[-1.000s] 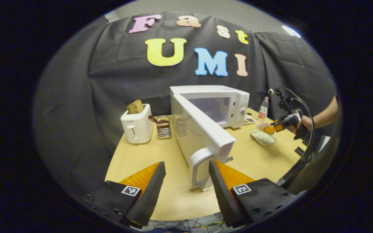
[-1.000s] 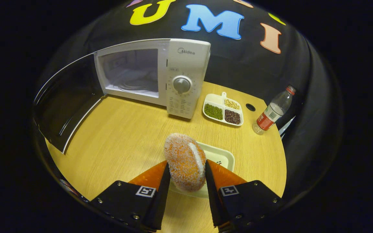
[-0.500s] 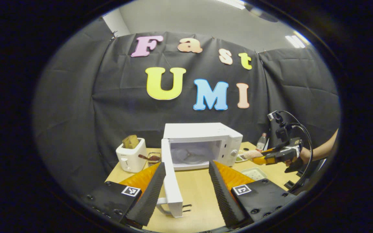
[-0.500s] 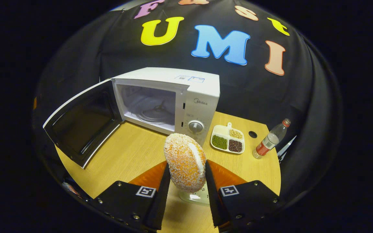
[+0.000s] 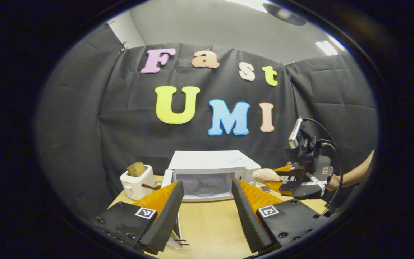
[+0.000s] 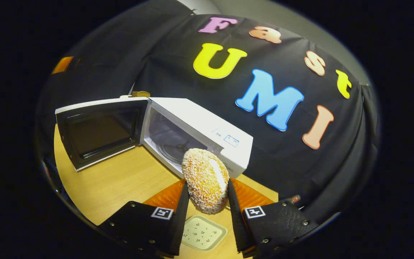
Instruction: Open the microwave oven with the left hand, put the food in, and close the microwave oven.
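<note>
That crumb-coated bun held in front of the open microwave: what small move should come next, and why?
Probably carry the bun forward into the microwave cavity. The door stands swung wide, the right hand-held gripper pinches the bun between both fingers above the table, just before the opening, and the turntable inside looks bare.

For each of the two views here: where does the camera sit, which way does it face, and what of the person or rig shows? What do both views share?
Left gripper view: rides the left gripper, held low and level, facing the open front of the white microwave oven; its spread fingers show below, and the right gripper and a forearm at right.
Right gripper view: rides the right gripper, tilted, above the wooden table, looking down at the oven from its right; its fingers clamp the crumb-coated orange bun.
Shared: oven, open door, bun, table.
</note>
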The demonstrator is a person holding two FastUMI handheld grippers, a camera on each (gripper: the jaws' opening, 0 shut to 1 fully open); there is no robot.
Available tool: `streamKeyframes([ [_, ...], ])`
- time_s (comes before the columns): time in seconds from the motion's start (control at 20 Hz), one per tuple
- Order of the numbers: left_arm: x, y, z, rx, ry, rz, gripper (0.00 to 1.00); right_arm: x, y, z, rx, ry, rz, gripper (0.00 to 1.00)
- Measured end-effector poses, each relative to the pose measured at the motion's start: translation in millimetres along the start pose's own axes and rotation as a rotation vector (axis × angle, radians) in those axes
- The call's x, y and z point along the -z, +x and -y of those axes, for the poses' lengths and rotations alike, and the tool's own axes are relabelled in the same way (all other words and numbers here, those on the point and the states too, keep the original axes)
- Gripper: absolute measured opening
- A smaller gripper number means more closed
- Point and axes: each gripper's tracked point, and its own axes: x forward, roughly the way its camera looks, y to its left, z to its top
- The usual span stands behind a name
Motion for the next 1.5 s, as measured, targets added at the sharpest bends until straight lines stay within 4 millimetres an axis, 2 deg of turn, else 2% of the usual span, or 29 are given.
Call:
streamKeyframes([
  [0.2, -3, -15, -4, -0.059, 0.023, -0.007, 0.88, -21, 27, -25, -0.033, -0.151, 0.063, 0.57],
  [0.35, -2, -30, -13, -0.114, 0.029, -0.018, 0.88, -37, 48, -36, -0.005, -0.315, 0.114, 0.58],
  [0.7, 2, -67, -44, -0.272, 0.023, -0.051, 0.88, -42, 120, -61, 0.044, -0.540, 0.167, 0.58],
  [1.0, 10, -95, -53, -0.363, 0.028, -0.089, 0.88, -31, 171, -79, 0.036, -0.690, 0.162, 0.55],
  [1.15, 17, -103, -55, -0.392, 0.024, -0.109, 0.89, -26, 197, -88, 0.042, -0.750, 0.163, 0.58],
  [1.2, 19, -106, -55, -0.402, 0.022, -0.117, 0.89, -25, 206, -88, 0.052, -0.770, 0.162, 0.55],
  [1.5, 38, -118, -56, -0.447, 0.029, -0.179, 0.88, -15, 251, -92, 0.116, -0.870, 0.142, 0.58],
])
